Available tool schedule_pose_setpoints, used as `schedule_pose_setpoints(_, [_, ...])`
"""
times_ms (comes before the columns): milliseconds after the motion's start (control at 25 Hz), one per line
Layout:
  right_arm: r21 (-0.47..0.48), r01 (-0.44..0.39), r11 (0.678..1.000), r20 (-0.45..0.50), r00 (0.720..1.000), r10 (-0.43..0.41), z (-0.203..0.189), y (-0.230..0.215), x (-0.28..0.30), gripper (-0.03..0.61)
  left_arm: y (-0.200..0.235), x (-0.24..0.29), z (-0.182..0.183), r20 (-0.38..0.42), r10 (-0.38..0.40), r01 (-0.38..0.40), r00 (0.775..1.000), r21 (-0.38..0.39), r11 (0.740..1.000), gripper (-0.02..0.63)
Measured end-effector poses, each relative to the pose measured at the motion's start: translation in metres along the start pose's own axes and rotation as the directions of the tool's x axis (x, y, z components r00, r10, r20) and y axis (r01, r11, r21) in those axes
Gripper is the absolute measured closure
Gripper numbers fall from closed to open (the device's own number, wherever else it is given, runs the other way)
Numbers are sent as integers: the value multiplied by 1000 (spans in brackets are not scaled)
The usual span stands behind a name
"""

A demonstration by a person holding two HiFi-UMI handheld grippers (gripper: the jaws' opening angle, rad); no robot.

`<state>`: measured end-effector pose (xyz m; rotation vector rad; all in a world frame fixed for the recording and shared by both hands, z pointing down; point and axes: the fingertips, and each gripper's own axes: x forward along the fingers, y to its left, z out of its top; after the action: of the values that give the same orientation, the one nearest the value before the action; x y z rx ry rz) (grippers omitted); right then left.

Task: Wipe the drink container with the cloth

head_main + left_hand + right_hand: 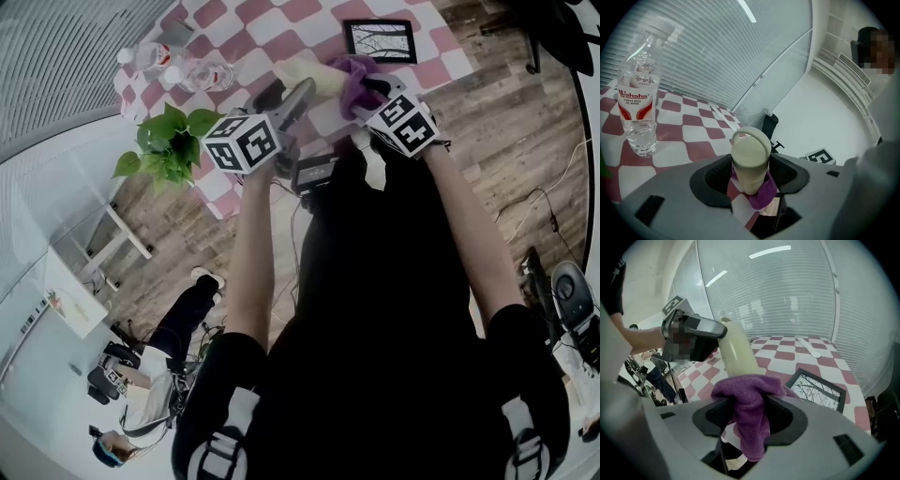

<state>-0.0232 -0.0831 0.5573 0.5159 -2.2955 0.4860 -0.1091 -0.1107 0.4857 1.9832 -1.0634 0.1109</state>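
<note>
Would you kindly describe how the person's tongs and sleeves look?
Both the left tongs and right tongs are grey with black pads, each carrying a white cube with black square markers. The sleeves are short and black.

Person in black short-sleeved top (pixel 375 300); left gripper (pixel 751 180) and right gripper (pixel 749 420): grey shells, black pads (pixel 714 416), each bearing a white cube (pixel 242 142) of black square markers.

Cream cylindrical drink container (pixel 750 161) with a loop-handled lid, tilted, off the bench (pixel 253 66). Purple cloth (pixel 750 404) bunched against it, tail hanging.
</note>
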Motion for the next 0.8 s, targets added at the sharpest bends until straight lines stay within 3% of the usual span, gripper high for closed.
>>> schedule_pose_setpoints(200, [-8, -24, 1000, -8, 1000, 24, 5, 4, -5, 368, -4, -4, -5, 4, -16, 15, 1000, 52, 999, 344])
schedule_pose_setpoints(360, [-46, -44, 998, -9, 999, 43, 14, 9, -10, 376, -11, -6, -8, -20, -35, 37, 999, 151, 988, 342])
schedule_pose_setpoints(600, [-80, -75, 994, 27, 997, 78, 38, 17, -22, 463, -14, -11, -15, -35, -42, 49, 998, 212, 976, 342])
schedule_pose_setpoints(800, [-126, -87, 988, 75, 992, 97, 71, 28, -33, 482, -18, -14, -20, -65, -26, 42, 998, 269, 962, 342])
